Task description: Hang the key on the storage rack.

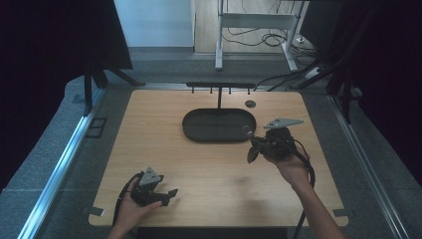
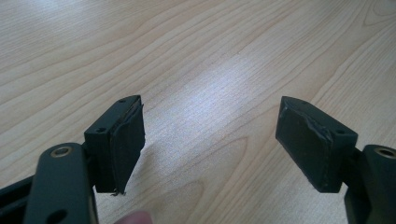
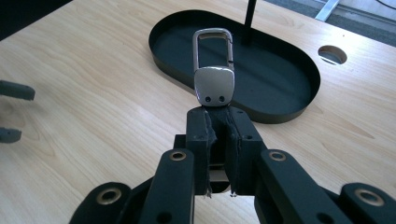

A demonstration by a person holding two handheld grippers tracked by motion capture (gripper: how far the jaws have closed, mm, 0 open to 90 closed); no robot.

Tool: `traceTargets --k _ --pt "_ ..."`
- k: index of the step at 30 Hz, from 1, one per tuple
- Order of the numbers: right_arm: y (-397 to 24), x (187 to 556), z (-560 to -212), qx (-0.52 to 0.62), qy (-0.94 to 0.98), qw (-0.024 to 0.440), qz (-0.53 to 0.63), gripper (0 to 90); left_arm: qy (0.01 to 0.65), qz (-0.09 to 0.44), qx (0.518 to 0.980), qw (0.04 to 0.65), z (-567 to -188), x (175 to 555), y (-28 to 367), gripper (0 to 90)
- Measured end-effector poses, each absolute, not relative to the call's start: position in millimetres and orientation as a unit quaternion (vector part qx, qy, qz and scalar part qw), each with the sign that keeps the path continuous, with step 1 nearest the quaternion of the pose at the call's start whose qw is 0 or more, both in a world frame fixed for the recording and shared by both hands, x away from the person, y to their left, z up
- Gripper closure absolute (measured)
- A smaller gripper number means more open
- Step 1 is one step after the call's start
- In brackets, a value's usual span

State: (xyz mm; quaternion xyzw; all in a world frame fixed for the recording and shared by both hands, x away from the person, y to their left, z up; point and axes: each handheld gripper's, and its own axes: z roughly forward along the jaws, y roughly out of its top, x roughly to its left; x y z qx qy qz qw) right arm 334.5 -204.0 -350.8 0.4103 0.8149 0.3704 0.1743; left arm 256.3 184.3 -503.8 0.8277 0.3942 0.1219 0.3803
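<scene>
A silver metal key clip (image 3: 214, 70) with a snap hook stands up from the tips of my right gripper (image 3: 218, 121), which is shut on its lower end. In the high view the right gripper (image 1: 252, 143) hovers just off the right end of a black oval tray (image 1: 199, 134), and the clip (image 1: 247, 130) shows as a small bright spot. A thin black post (image 1: 219, 99) rises from the tray and carries a bar with small hooks (image 1: 219, 85). My left gripper (image 1: 170, 195) rests low near the table's front left, open over bare wood (image 2: 210, 140).
The wooden table (image 1: 209, 174) has a round cable hole (image 1: 250, 103) behind the tray's right end. Dark curtains flank both sides. Metal rails run along the table's left and right. A fingertip (image 2: 135, 218) shows at the bottom of the left gripper view.
</scene>
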Motion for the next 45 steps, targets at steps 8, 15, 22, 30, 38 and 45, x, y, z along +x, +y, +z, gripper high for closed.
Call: traceTargets --k 8,15,22,30,38,45 --pt "-202 342 -349 0.416 0.81 0.179 0.373 80.5 0.393 0.122 0.828 0.381 -504 256 184 24.4" --pt "-204 352 -348 0.426 0.803 0.185 0.372 80.5 0.393 0.123 0.828 0.38 -504 256 183 24.3" --pt "-208 366 -346 0.443 0.791 0.193 0.376 80.5 0.392 0.123 0.829 0.379 -504 256 184 24.3" --pt "-208 375 -345 0.451 0.785 0.197 0.377 80.5 0.393 0.123 0.828 0.38 -504 256 184 24.3" --pt "-203 386 -338 0.456 0.78 0.209 0.374 80.5 0.394 0.123 0.827 0.382 -504 256 185 24.3" --pt "-200 392 -334 0.462 0.772 0.217 0.378 80.5 0.395 0.122 0.826 0.383 -503 256 185 24.3"
